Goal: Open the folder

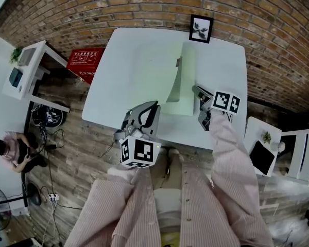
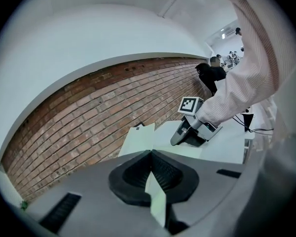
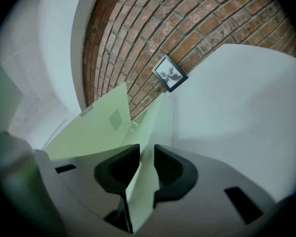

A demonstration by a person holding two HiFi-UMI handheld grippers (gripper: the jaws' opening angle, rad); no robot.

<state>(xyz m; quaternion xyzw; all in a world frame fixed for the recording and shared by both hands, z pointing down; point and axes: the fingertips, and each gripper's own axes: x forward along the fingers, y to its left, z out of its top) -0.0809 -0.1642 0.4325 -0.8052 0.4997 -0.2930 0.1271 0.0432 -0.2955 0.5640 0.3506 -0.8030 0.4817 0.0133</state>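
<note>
**Cover raised, lower leaf only loosely guarded**

The pale green folder (image 1: 185, 81) lies on the right half of the white surface (image 1: 224, 66). Its far end is near the picture frame (image 1: 201, 29) at the far edge, and its near end is close to the near edge. It is part open: the cover (image 3: 96, 122) stands raised to the left, while the lower leaf (image 3: 157, 125) lies low. The left gripper (image 2: 151, 156) has its fingers clenched on a thin pale green sheet, which I judge to be the cover's edge. The right gripper (image 3: 144, 154) sits at the folder's near right corner. Its fingers are a little apart with the lower leaf between them, so they bracket it rather than pinch it.

To finish well, the left gripper should swing the cover in an arc about the spine, toward the surface's left edge. It should not pull outward, because so thin a sheet may slip or crease. The right fingers should close firmly so the lower leaf is not dragged along.
</note>
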